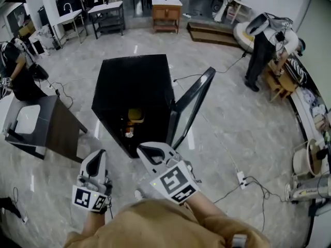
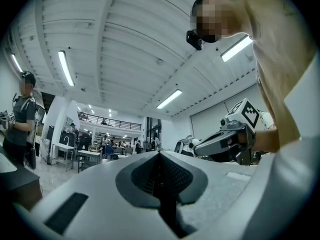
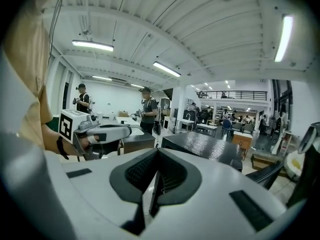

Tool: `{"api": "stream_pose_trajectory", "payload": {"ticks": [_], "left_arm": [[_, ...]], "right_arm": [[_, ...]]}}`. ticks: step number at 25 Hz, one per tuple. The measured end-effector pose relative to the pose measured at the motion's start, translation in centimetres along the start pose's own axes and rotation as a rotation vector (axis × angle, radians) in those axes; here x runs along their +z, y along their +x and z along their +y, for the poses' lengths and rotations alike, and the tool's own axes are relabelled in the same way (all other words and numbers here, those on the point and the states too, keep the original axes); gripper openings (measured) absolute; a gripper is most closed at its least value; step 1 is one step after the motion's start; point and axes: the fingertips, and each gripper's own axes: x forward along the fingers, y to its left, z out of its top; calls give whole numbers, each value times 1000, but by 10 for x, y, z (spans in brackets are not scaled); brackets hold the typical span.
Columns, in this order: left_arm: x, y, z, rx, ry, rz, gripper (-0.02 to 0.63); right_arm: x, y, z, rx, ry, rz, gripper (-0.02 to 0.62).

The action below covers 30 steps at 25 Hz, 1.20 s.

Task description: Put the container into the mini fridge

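Container (image 1: 135, 114) sits in open mini fridge (image 1: 132, 81); left gripper (image 1: 97, 158) and right gripper (image 1: 147, 151) jaws pressed together.

Bright ceiling strip lights (image 3: 92, 45) overhead; edges fisheye-warped, dark.

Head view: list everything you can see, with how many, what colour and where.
Black box-shaped mini fridge: one, black, floor centre; its glass door stands open on the right.
Yellowish container: one, yellow-tan, inside the fridge; a smaller orange item below it is too small to tell.
Dark low cabinet: one, black-brown, left, with a white object on top.
Wooden cabinet: one, brown, far centre.
White power strip: one, white, floor at right.
Bystanders: two, dark clothes, one far left, one bending at right.
Left gripper: one, white-grey, bottom, jaws shut, empty.
Right gripper: one, white-grey, bottom centre, jaws shut, empty.
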Motion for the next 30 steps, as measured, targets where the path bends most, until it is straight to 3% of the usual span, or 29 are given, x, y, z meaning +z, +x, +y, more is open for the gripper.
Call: {"api": "stream_pose_trajectory", "payload": {"ticks": [11,21,30], "left_arm": [[6,-2,4,-4,-27,-16,2],[2,-31,16,50,-22,-6,2],[1,-57,16,96,-20,7,2]], "right_arm": [[21,-28,-10,-40,66,-64,0],[27,-31,-8,-47,34,-99,0],[22,-34,1,-45,75,-128,0]]}}
